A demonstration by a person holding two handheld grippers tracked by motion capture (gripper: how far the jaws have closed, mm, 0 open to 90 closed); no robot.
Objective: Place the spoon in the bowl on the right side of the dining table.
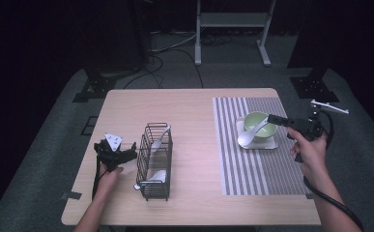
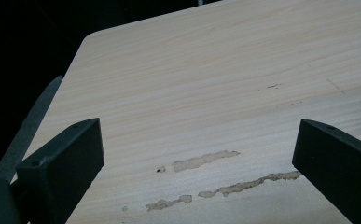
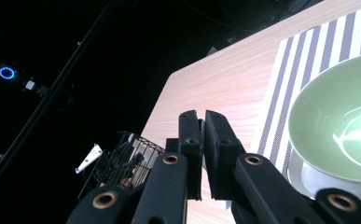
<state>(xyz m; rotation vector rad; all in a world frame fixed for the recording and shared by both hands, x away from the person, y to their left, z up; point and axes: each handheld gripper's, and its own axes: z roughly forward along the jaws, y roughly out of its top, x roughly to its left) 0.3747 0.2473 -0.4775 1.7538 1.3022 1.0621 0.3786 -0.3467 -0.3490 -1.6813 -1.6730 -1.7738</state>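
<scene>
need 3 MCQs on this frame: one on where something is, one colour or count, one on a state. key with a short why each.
1. Where does the green bowl stand?
A. inside the wire basket
B. on a white square plate on the striped placemat
C. on bare wood at the table's left edge

2. How many white spoons lie in the black wire basket?
A. none
B. two
C. five

3. How do the left gripper jaws stand?
A. wide apart over bare tabletop
C. shut on a spoon
B. shut on the basket rim

Key: 1 B, the high view shows the bowl on the white square plate on the striped placemat. 2 B, one spoon leans at the far end and one spoon lies at the near end. 3 A, the left gripper view shows a broad gap with wood between the jaws.
</scene>
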